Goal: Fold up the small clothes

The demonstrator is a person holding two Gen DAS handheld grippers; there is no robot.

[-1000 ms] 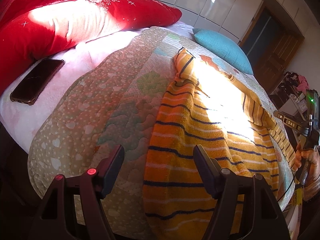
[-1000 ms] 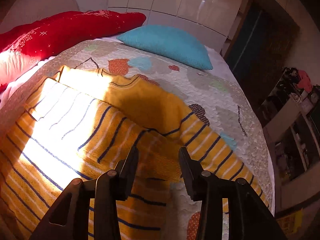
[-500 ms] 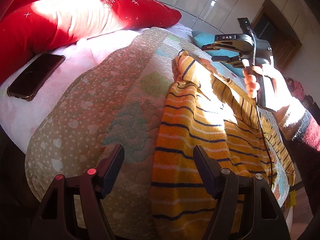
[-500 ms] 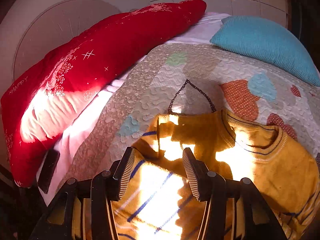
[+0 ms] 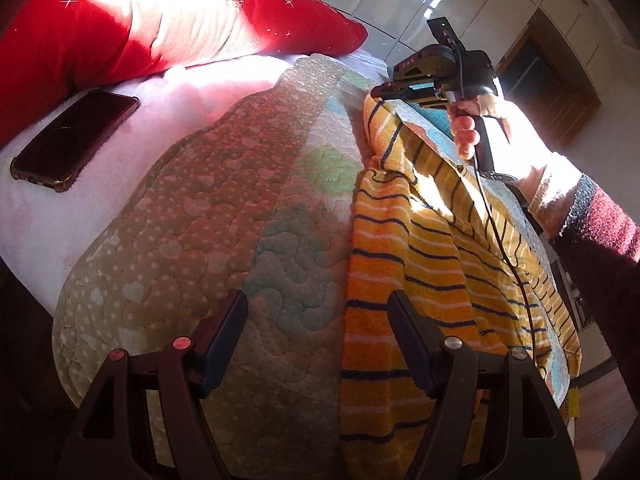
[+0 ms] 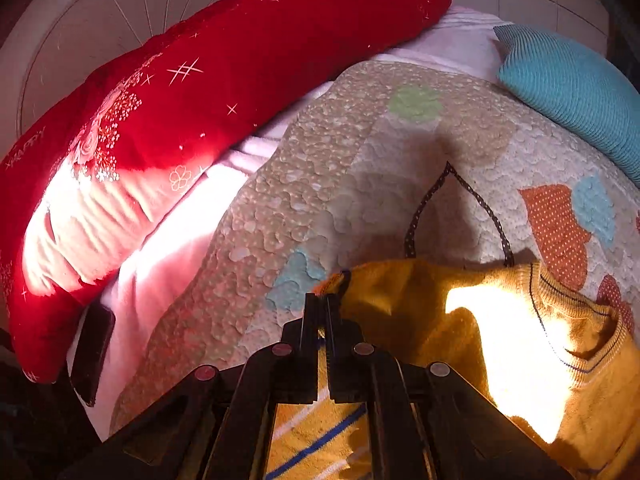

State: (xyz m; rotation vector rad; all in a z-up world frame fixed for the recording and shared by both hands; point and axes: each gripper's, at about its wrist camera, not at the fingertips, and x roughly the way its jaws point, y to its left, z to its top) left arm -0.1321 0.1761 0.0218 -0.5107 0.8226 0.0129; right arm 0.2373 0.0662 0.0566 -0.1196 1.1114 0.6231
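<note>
**Sunlit bed, sweater barely started**

Bright sun falls across the quilted bedspread (image 5: 224, 216) on the bed, with a red pillow (image 5: 132, 24) and a phone (image 5: 72, 140) up at the head end and a teal cushion (image 6: 576, 88) off to one side.

Your yellow striped sweater (image 5: 404, 264) lies spread on the bedspread, mostly flat. Its long axis runs away from your left tool toward the head of the bed: hem nearest you, ribbed neckline (image 6: 568, 320) at the far end. One sleeve looks already laid in over the body, though the glare makes that hard to confirm.

Your left tool (image 5: 316, 340) is spread wide and holds nothing; one finger sits over the bare bedspread, the other over the sweater's near edge.

Your right tool (image 6: 320, 308) is pinched closed on the sweater's far corner, by the shoulder, just beside the neckline.

By my reading, you are early in the fold: at most one side is turned in, and the lengthwise folds are all left to do.
</note>
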